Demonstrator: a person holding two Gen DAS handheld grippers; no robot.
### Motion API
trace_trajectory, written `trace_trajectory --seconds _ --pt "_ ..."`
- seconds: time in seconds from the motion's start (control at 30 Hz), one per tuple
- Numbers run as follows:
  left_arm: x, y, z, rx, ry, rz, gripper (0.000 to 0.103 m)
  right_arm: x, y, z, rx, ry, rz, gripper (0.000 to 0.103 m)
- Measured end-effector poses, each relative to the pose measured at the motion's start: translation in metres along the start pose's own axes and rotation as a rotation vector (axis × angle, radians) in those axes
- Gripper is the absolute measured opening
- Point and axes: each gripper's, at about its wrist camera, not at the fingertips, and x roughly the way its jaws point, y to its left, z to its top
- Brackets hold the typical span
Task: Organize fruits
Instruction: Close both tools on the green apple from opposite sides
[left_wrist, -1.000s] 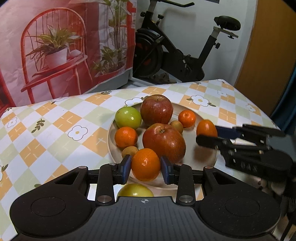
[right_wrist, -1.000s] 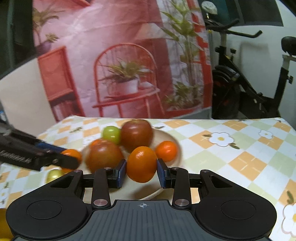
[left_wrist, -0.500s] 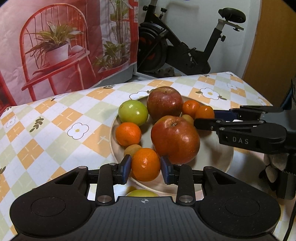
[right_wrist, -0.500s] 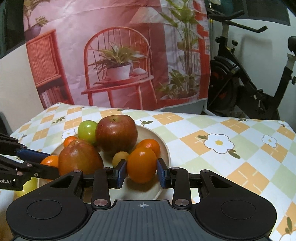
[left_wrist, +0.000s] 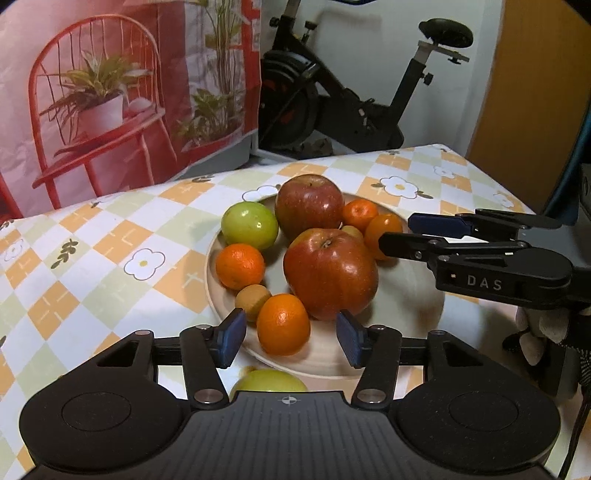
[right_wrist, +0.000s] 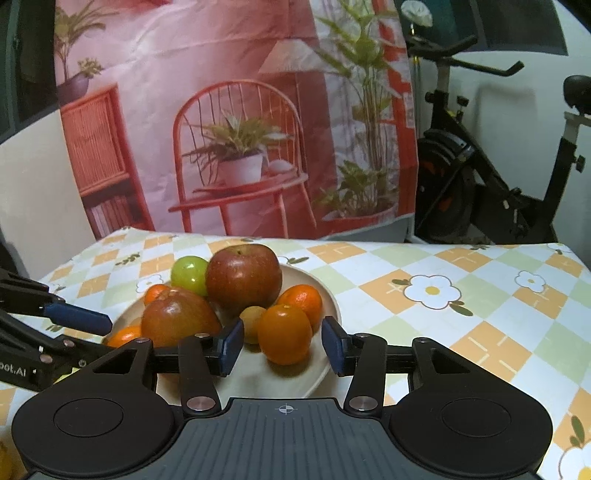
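Resting on the plate (left_wrist: 402, 354) at lower centre of the left wrist view, a mandarin (left_wrist: 283, 324) sits between the blue pads of the left gripper (left_wrist: 288, 341), clear gaps on both sides; jaws have just been opening, fruit released. It touches a small brown fruit (left_wrist: 252, 301) on its left and lies just beside the front red apple (left_wrist: 330, 273).

Right wrist view: right gripper (right_wrist: 282, 345) likewise spread, jaws just opening, pads off the second mandarin (right_wrist: 284, 333), which stands on the plate's near rim area at centre frame. A third mandarin (right_wrist: 301, 301) sits just behind it.

Other plate contents, left wrist view:
- rear red apple (left_wrist: 309, 206), centre
- green fruit (left_wrist: 249, 226), left of rear apple
- mandarin at left edge (left_wrist: 240, 266)

Off the plate: a yellow-green fruit (left_wrist: 267, 380) on the checked tablecloth (left_wrist: 92, 258), partly hidden behind the left gripper body.

Background: exercise bike (left_wrist: 354, 107), upper right; printed backdrop (left_wrist: 110, 92), upper left.
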Motion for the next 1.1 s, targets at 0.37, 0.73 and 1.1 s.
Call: trace_trajectory --seconds 0.37,0.73,1.1 --pt "-0.036 0.035 -0.010 -0.118 -0.046 -0.003 0.054 -0.050 0.005 -0.025 0.116 -0.054 0.009 0.044" --pt "-0.038 0.068 -0.033 -0.269 -0.028 -0.027 0.034 -0.066 0.057 -0.038 -0.039 0.029 0.106 0.042" --pt "-0.018 0.080 -0.036 -0.368 -0.029 -0.145 0.032 -0.048 0.097 -0.038 -0.146 0.172 0.213 0.037"
